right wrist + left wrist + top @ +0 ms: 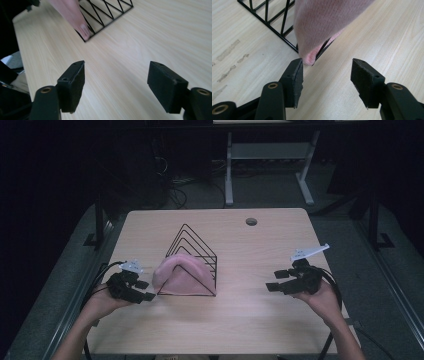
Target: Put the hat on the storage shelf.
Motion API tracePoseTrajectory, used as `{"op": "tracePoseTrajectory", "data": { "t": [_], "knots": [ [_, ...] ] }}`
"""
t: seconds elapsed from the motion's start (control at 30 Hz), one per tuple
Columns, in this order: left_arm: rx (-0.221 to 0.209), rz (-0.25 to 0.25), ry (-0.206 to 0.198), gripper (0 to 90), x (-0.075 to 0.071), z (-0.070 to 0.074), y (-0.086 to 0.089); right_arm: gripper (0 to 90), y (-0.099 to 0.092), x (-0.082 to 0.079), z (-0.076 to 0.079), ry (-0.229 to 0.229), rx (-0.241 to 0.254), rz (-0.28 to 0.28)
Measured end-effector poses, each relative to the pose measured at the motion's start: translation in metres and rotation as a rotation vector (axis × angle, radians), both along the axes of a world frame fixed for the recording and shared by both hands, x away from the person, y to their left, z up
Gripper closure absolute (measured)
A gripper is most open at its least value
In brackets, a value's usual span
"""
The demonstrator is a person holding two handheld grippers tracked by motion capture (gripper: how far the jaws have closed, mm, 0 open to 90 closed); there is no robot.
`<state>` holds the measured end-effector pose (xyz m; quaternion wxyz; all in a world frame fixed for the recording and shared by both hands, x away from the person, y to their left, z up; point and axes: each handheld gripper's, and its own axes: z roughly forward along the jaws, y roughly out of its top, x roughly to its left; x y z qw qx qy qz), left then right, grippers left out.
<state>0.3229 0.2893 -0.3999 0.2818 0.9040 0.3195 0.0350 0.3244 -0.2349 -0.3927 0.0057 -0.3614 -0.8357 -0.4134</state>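
A pink knitted cloth (179, 274) hangs draped over the near end of a black wire triangular rack (196, 251) in the middle of the wooden table (250, 250). My left gripper (145, 290) is open just left of the cloth's lower edge, holding nothing. In the left gripper view the cloth (324, 22) hangs right ahead of the left gripper (327, 68), its hem almost at one pad, over the rack (274, 27). My right gripper (276, 280) is open over bare table on the right side. In the right gripper view the cloth (75, 17) and rack (105, 10) lie well beyond the right gripper (116, 68).
A round cable hole (251, 221) sits near the table's far edge. Behind the table stand a white desk frame (270, 160) and cables on the floor. Bare wood stretches between the rack and the right gripper.
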Motion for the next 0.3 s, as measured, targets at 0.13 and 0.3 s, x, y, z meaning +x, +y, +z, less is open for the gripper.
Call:
{"op": "tracePoseTrajectory", "data": {
  "t": [0.13,0.3],
  "knots": [
    [-0.022,0.003,0.001,39.8,-0.003,-0.002,0.002,28.1,-0.01,-0.01,-0.008,0.013,-0.007,-0.017],
    [-0.051,0.038,-0.011,37.2,-0.013,-0.003,0.002,28.0,-0.026,-0.029,-0.028,0.015,-0.007,-0.046]
  ]
}}
